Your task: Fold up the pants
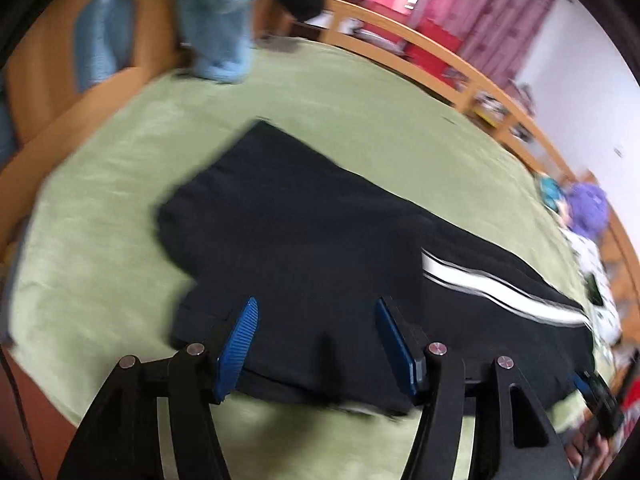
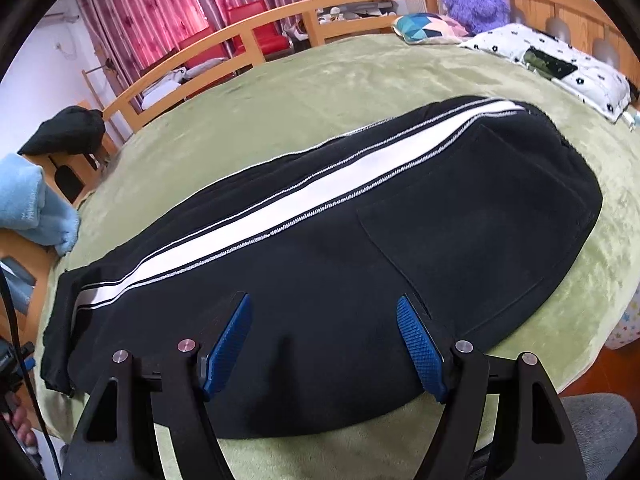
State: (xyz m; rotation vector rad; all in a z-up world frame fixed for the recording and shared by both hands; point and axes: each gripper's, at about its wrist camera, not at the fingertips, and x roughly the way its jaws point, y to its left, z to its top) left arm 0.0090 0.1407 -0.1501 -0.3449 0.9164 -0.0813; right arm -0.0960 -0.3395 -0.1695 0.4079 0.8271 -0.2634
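Left side first: the left claw [image 1: 316, 344] hangs over the near edge of the black fleece pants with a white side stripe [image 1: 280, 240], blue ribbed fingers [image 1: 238, 344] spread wide apart, nothing between them. In its view the cloth just ahead looks doubled over, a plain black panel lying across the striped part, though blur makes the layers hard to read.

The pants lie flat on the green plush bed cover [image 2: 300, 92], long axis running left to right along the near edge, stripe [image 2: 280, 216] on the far side, what looks like the waist and pocket end to the right.

Over to the right claw [image 2: 324, 344]: also gaping, empty, poised above the near hem toward that wider end. Both claws sit about equally near the cloth, each over its own half, so the next grab looks like a short drop straight down onto the near edge.
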